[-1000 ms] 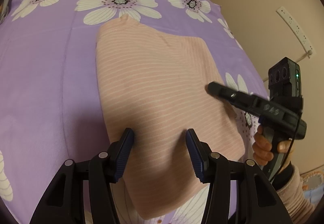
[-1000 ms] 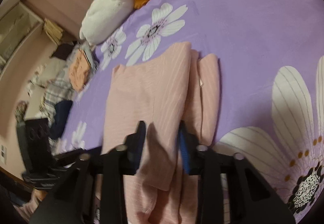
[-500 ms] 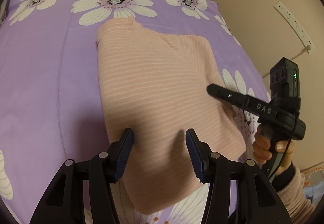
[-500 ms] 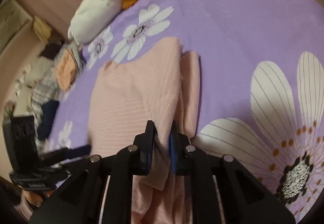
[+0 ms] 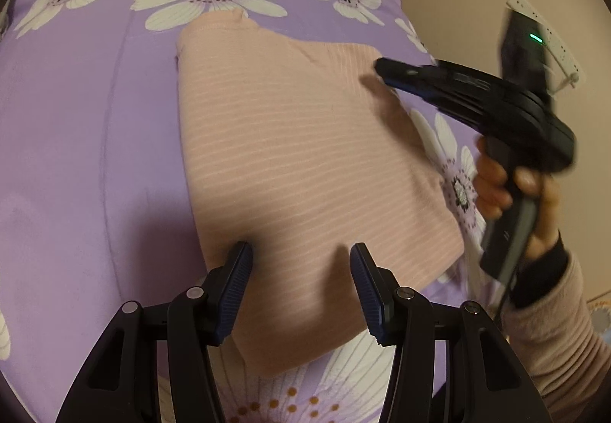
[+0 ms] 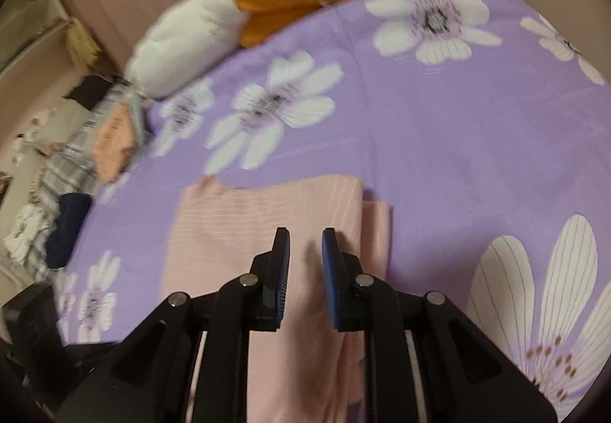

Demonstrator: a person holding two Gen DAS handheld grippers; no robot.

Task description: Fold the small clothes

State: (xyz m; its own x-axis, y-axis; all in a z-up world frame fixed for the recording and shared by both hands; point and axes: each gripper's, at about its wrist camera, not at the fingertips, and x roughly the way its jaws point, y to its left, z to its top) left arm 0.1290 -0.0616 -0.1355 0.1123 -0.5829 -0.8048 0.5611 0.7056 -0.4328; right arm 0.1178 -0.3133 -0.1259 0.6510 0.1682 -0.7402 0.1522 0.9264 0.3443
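Since the pinch, your right gripper (image 6: 304, 255) has lifted off the pink garment (image 5: 298, 163), apparently empty, jaws narrowly parted; left gripper (image 5: 299, 270) hovers half-open. Garment lies folded on the bedspread (image 5: 84, 140); snagging could undo it.

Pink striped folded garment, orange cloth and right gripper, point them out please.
pink striped folded garment (image 5: 290, 140), left wrist view, middle of top layer
orange cloth (image 6: 290, 2), right wrist view, its centre
right gripper (image 6: 305, 251), right wrist view, between fingertips
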